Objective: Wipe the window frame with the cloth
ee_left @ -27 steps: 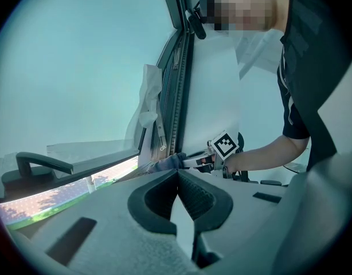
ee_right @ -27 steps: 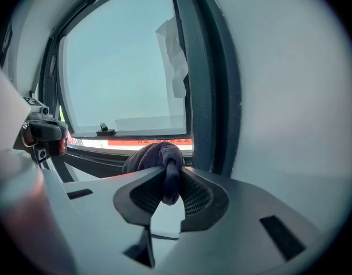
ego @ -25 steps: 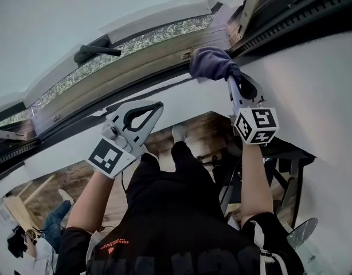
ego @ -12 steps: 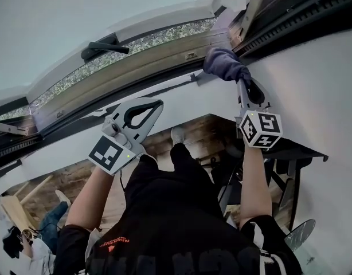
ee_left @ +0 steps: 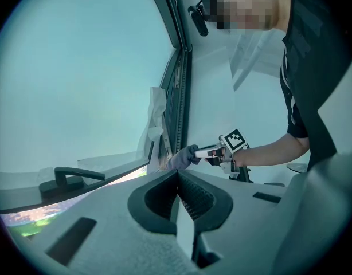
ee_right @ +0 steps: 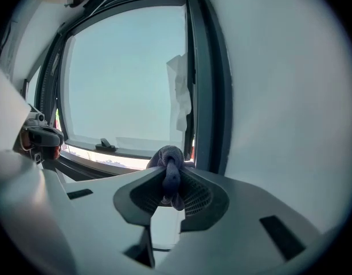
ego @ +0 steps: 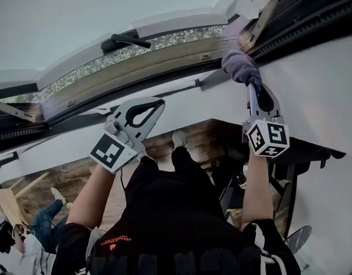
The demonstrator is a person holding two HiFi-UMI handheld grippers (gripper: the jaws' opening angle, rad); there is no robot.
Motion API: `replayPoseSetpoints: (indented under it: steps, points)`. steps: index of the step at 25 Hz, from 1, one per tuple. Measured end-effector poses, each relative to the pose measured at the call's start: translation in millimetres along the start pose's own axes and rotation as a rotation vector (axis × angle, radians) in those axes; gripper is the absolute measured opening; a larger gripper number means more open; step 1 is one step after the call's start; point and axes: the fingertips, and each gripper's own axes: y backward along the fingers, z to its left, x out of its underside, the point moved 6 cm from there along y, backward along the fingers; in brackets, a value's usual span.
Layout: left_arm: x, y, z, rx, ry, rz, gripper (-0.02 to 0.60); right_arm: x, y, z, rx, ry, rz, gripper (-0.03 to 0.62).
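A dark purple-grey cloth [ego: 239, 66] is bunched against the lower window frame [ego: 164, 53], close to its right corner. My right gripper [ego: 248, 81] is shut on the cloth and holds it to the frame. In the right gripper view a fold of the cloth [ee_right: 168, 159] hangs pinched between the jaws. My left gripper [ego: 155, 105] hovers below the frame's middle, apart from it, shut with nothing in it. The left gripper view shows the cloth [ee_left: 182, 157] and the right gripper [ee_left: 200, 152] beyond the shut left gripper [ee_left: 177, 175].
A black window handle [ego: 128, 39] lies on the sash left of the cloth. White protective film [ee_right: 180, 96] hangs at the frame's right upright. White wall [ego: 313, 90] runs below and right of the window. A dark table [ego: 305, 148] stands lower right.
My right gripper has slid the cloth to the right along the frame, toward the corner. The left gripper has hardly moved.
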Motion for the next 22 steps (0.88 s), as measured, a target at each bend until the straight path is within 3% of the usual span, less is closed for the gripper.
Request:
replayPoseSetpoints:
  steps: [22]
  points:
    - [-4, 157, 20, -0.249, 0.003, -0.068, 0.018, -52, -11, 199, -0.382, 0.069, -0.087, 0.066]
